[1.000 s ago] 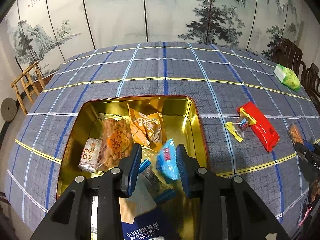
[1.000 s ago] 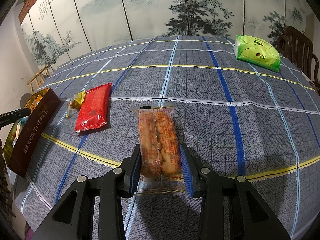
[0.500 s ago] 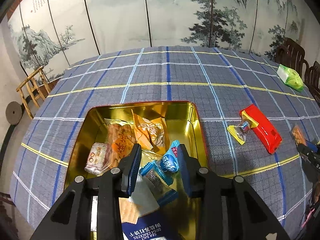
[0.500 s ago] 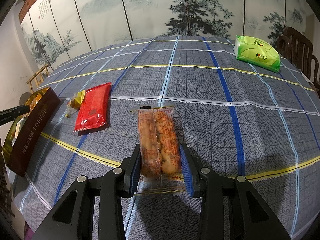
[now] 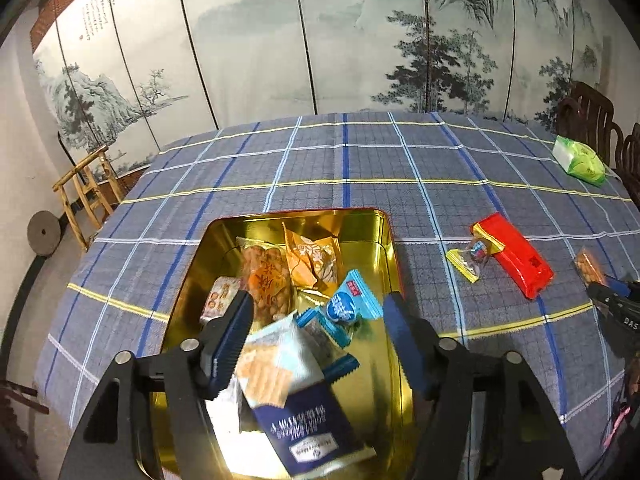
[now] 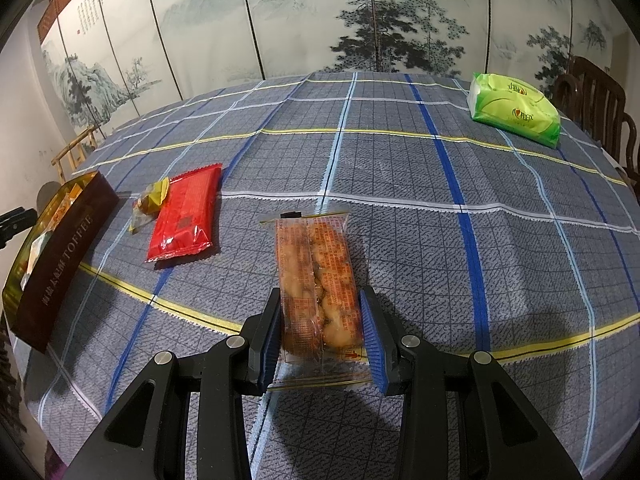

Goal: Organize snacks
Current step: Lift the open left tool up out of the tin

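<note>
Painted landscape screens stood behind a worktop covered in blue-grey plaid cloth. Directly below the left gripper sat a gold tin holding several wrapped snacks. That gripper's jaws had just been opening and stood spread apart; a blue-and-white cracker packet, blurred, lay between them in the tin, no longer pinched. Just ahead of it lay a small blue candy wrapper, and beyond that two orange snack packs.

To the right of the left gripper, well apart from the tin, a red packet lay on the cloth with a yellow-wrapped candy touching its near end. A green pack rested far ahead and to the right of the right gripper. That gripper's jaws were pressed against the sides of a clear-wrapped orange pastry packet, which lay on the cloth.
</note>
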A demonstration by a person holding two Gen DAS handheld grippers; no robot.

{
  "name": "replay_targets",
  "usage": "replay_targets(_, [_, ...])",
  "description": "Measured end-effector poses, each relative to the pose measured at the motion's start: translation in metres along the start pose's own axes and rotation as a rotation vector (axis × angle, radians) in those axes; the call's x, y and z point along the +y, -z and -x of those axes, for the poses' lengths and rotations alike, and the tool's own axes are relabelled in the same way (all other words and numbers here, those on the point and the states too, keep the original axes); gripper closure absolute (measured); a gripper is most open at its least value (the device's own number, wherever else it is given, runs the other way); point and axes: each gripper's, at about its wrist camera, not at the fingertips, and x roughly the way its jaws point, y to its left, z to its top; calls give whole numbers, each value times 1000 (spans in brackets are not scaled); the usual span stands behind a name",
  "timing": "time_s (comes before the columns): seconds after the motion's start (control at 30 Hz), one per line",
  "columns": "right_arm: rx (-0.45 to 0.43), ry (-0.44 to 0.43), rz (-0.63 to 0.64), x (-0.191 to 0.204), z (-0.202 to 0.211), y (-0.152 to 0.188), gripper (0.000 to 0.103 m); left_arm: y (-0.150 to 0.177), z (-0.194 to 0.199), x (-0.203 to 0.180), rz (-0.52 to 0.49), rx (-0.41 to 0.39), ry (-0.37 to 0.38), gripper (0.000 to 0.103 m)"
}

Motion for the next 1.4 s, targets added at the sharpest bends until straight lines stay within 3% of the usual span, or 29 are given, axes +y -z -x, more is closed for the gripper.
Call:
replay_targets(0.2, [2, 15, 12, -4, 0, 1, 65, 14, 19, -1, 20, -13, -14, 27])
replay_targets(0.83, [30, 63, 66, 0, 8, 6, 65, 53, 54, 6, 51, -9, -45, 24])
replay_targets(1.4, [61, -87, -23, 45, 45, 48, 65, 71, 65, 21, 94, 3, -39, 24])
